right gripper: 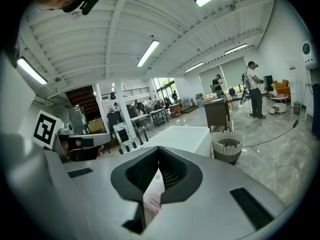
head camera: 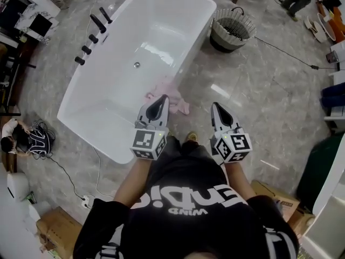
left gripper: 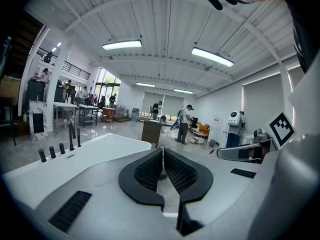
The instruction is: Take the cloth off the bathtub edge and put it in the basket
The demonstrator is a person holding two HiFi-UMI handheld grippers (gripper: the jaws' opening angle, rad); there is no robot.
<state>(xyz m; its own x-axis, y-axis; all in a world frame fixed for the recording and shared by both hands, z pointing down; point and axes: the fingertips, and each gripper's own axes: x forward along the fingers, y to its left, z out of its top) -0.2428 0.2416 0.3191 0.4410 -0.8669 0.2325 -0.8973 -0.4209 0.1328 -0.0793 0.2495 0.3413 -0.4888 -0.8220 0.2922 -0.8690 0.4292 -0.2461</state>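
A pink cloth [head camera: 178, 102] hangs over the near rim of the white bathtub [head camera: 108, 139] and down its outer side. The woven basket [head camera: 232, 30] stands on the floor past the tub's far right corner. My left gripper [head camera: 163, 97] is shut and empty, its tip over the cloth's left part. My right gripper [head camera: 215, 105] is just right of the cloth, with its tips together and nothing in them. In the right gripper view the cloth [right gripper: 152, 200] shows below the jaws, with the basket [right gripper: 228, 145] and tub [right gripper: 182, 136] beyond. The left gripper view looks past that gripper [left gripper: 162, 150] at the tub [left gripper: 85, 156].
Black taps [head camera: 91, 36] line the tub's left rim. A black cable [head camera: 280, 50] runs across the marble floor right of the basket. Cardboard boxes [head camera: 56, 231] sit at the lower left. A dark wooden stand [left gripper: 151, 132] and several people are further back.
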